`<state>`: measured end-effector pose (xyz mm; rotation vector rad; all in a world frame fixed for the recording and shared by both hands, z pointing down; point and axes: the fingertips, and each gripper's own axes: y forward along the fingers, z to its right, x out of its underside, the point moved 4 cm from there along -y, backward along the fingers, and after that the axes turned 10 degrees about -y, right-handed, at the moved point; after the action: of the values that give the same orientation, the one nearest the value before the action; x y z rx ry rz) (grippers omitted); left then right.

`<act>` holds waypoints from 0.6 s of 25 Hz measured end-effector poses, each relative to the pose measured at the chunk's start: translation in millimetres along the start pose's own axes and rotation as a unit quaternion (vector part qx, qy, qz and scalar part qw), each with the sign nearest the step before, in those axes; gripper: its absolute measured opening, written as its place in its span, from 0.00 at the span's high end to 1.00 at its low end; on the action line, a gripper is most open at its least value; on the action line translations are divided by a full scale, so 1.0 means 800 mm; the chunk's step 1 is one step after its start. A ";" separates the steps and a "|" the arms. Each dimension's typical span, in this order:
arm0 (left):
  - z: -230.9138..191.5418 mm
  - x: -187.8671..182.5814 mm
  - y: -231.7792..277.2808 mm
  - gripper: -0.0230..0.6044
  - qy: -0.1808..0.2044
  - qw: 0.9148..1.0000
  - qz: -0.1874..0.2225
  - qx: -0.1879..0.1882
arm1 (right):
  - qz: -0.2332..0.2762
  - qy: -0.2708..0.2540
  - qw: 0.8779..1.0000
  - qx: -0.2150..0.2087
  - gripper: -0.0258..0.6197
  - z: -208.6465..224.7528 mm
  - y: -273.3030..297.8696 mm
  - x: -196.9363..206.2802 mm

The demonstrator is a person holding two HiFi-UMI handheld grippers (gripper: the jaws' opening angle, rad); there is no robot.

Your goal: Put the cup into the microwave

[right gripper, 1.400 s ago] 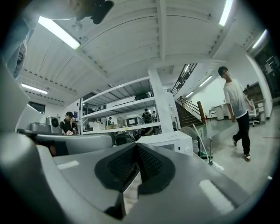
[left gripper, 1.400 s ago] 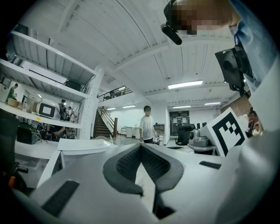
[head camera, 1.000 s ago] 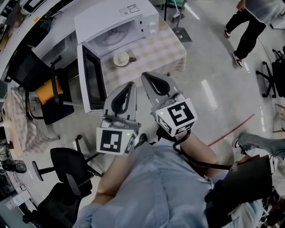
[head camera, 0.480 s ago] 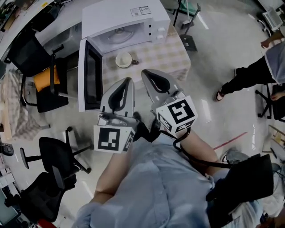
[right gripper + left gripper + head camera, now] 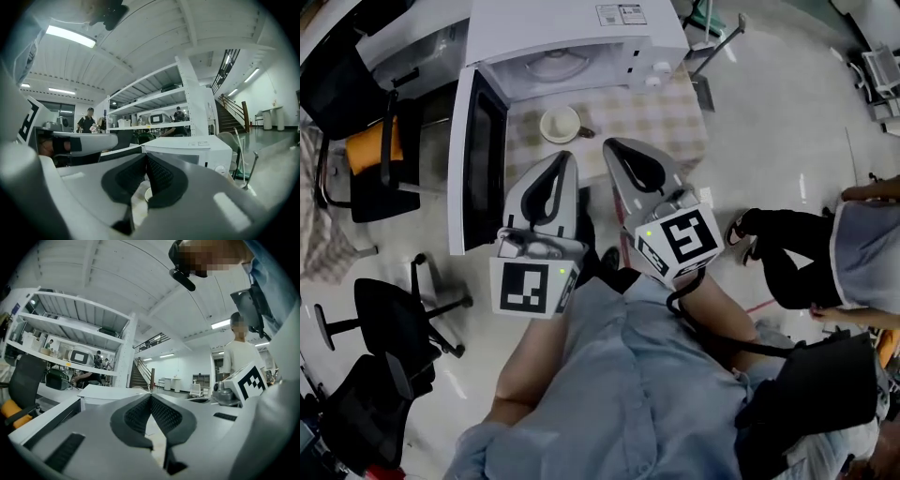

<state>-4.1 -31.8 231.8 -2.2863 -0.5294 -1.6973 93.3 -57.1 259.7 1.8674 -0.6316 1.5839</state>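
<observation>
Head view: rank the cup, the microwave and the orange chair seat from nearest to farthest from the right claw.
1. Cup, on the checked table, just left of the right claw.
2. Microwave, behind the cup, its door open.
3. Orange chair seat, far left, beyond the door.

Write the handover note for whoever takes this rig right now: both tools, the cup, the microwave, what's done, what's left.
Left tool: jaws together, empty, held short of the cup.
Right tool: jaws together, empty, beside the left one.
Cream round cup with a small handle: upright on the checked tablecloth, in front of the white microwave.
Microwave door: swung open to the left; inside, only the glass plate.
Done: door open.
Left: open a tool, grasp the cup, set it inside.
</observation>
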 end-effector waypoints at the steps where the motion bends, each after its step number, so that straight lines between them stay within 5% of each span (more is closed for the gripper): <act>1: -0.006 0.002 0.006 0.96 0.000 1.000 -0.002 -0.001 | -0.002 0.001 1.000 -0.002 0.95 0.003 0.007 0.003; 15: -0.044 0.047 0.055 0.96 -0.011 0.999 -0.031 0.004 | -0.051 -0.009 0.998 -0.030 0.94 0.019 0.063 0.082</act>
<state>-6.1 -80.2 278.8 -2.3097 -0.6167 -1.6964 80.4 -101.5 329.8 1.8425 -0.5774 1.4688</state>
